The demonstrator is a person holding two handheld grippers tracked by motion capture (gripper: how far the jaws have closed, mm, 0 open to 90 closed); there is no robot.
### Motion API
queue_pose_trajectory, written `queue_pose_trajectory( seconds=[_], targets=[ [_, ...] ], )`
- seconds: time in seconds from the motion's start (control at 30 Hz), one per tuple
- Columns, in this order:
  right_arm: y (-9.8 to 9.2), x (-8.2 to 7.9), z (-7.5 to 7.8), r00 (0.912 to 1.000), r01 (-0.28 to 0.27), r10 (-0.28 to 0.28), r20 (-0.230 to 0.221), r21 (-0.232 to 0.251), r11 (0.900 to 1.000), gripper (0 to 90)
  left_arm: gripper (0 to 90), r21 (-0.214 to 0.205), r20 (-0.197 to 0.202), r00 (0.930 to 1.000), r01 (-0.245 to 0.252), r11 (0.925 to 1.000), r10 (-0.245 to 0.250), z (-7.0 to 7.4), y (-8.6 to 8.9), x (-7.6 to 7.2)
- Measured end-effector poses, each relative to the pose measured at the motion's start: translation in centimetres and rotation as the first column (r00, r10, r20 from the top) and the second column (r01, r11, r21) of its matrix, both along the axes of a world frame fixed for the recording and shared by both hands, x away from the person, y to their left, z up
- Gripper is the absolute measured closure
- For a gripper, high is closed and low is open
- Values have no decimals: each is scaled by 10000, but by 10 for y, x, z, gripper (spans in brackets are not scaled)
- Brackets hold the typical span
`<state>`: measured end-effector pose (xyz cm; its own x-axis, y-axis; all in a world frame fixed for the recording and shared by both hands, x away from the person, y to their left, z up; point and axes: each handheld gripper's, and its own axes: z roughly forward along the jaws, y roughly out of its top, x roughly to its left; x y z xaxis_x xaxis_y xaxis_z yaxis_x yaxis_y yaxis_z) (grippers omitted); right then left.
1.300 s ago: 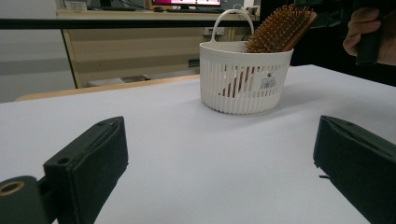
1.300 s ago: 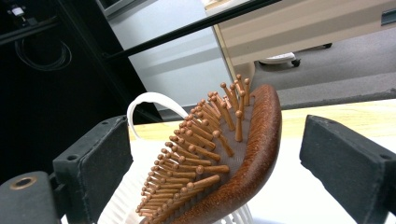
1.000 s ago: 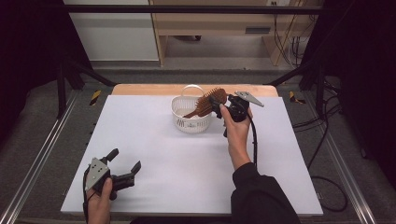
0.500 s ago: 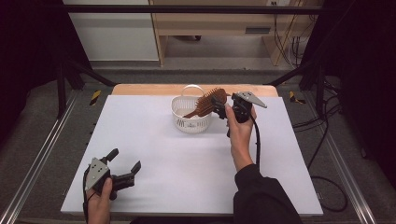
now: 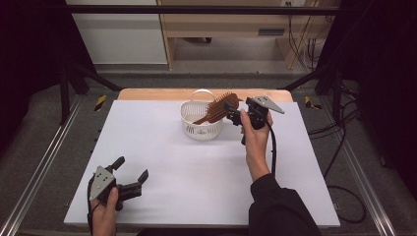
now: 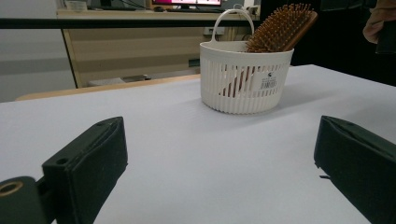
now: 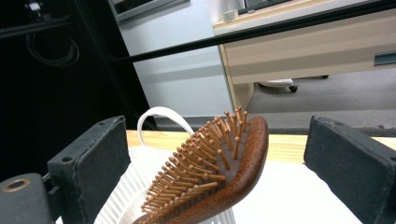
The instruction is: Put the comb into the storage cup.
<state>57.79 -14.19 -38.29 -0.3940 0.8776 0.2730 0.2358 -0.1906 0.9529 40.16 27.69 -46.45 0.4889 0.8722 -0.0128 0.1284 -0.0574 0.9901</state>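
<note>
A white slatted basket [image 5: 200, 126] with a hoop handle stands at the middle back of the white table [image 5: 196, 187]. A brown wooden hairbrush [image 5: 220, 107] leans in it, handle down, with its bristled head sticking out over the right rim. My right gripper [image 5: 232, 113] is open just right of the basket. In the right gripper view its jaws stand wide on either side of the brush head [image 7: 219, 161] without touching it. My left gripper [image 5: 132, 168] rests open near the front left corner, nothing between its jaws. The left gripper view looks at the basket [image 6: 243, 79] and brush [image 6: 280, 28] from far off.
A bare wooden strip [image 5: 157, 94] runs along the table's far edge. Metal rails [image 5: 44, 167] flank the table. Small yellow-and-black items [image 5: 100, 102] lie on the floor at both back corners. A cable [image 5: 272, 147] trails from the right gripper along the forearm.
My right gripper has eased slightly to the right, beside the brush head. The brush stays leaning in the basket. The left gripper has not moved.
</note>
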Motion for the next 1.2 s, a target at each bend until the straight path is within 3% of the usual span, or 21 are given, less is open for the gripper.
queue_pose_trajectory(
  seconds=[0.13, 0.8, 1.0, 1.2],
  targets=[
    [-1, -2, 2, 9999, 107, -105, 67, -369, 9993, 66, 27, -18, -6, 10000, -6, 10000, 6, 0, 0, 0],
    [-10, -16, 9, 9975, 350, -320, 634, -463, 9983, 53, 26, 16, -2, 10000, 10, 10000, -10, 0, -1, 0],
    [-12, -18, 13, 9962, 349, -327, 812, -256, 9991, 49, 26, 1, 0, 10000, 4, 10000, -4, 0, -1, 0],
    [-12, -22, 16, 9948, 283, -239, 987, -438, 9986, 44, 26, 27, 17, 10000, 4, 10000, -4, 0, -1, 0]
  ],
)
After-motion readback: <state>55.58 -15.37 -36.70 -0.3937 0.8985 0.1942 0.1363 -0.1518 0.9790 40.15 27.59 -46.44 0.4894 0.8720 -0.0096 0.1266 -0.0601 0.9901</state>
